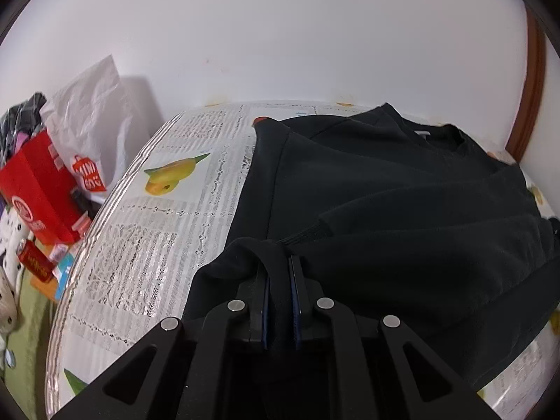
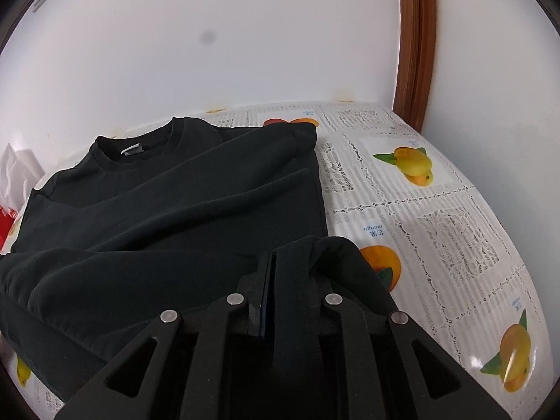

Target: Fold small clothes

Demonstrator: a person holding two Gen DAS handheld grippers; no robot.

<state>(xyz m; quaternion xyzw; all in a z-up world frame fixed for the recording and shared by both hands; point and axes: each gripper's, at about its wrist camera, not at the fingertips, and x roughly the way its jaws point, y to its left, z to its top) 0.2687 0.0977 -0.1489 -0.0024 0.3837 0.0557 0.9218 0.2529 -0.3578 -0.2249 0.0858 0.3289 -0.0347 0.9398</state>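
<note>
Draping black sweatshirt (image 2: 168,203), apparently hiding right gripper (image 2: 287,273) fingertip.

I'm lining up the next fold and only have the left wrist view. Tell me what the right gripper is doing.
Observer: The right gripper is shut on the ribbed hem of the black sweatshirt, near its right corner.
Operator: Report what lies right of the garment.
Observer: Bare tablecloth with lace panels and mango prints; nothing stands on it there.
Operator: Check the right sleeve.
Observer: It is folded across the body, its cuff lying by the right edge near the shoulder.
Operator: Give me the far right corner.
Observer: A brown wooden door frame rises behind the table there.
</note>
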